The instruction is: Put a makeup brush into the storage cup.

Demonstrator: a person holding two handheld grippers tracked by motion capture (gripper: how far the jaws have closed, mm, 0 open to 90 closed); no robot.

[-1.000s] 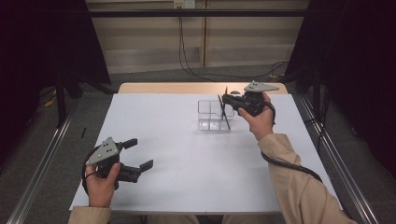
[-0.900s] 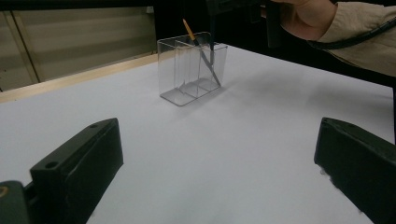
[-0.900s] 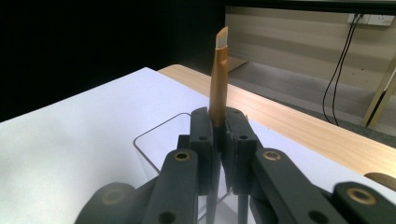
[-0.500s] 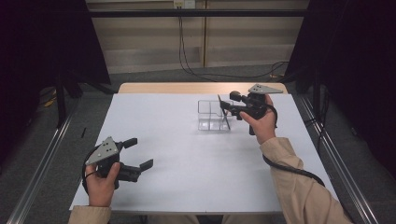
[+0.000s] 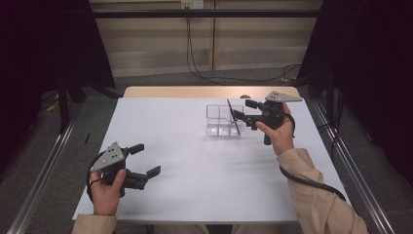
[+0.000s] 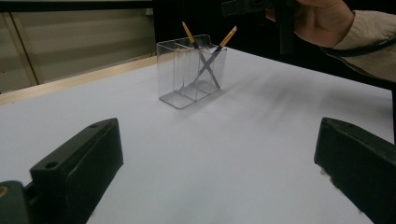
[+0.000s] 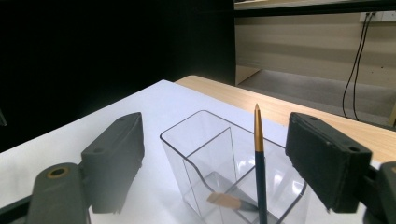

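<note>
A clear plastic organizer (image 5: 218,127) with several compartments stands on the white table (image 5: 195,165), right of centre toward the far side. Two dark pencils with golden tips (image 6: 211,59) lean crossed inside it. My right gripper (image 5: 242,109) hovers just above its right end. Its jaws have just been opening and are open, with one upright pencil (image 7: 259,158) between them, untouched. The other pencil (image 7: 229,201) lies slanted low in the organizer (image 7: 201,163). My left gripper (image 5: 146,159) rests open near the front left, holding nothing, aimed at the organizer (image 6: 191,70).
A wooden strip (image 5: 195,91) runs along the table's far edge. Metal rails (image 5: 44,175) flank the table on both sides. Cables (image 5: 190,44) hang down the back wall. White tabletop stretches between the two hands.
The right gripper was shut on a pencil over the organizer; its jaws have parted and the pencil now stands in the organizer. The left gripper has stayed put.
</note>
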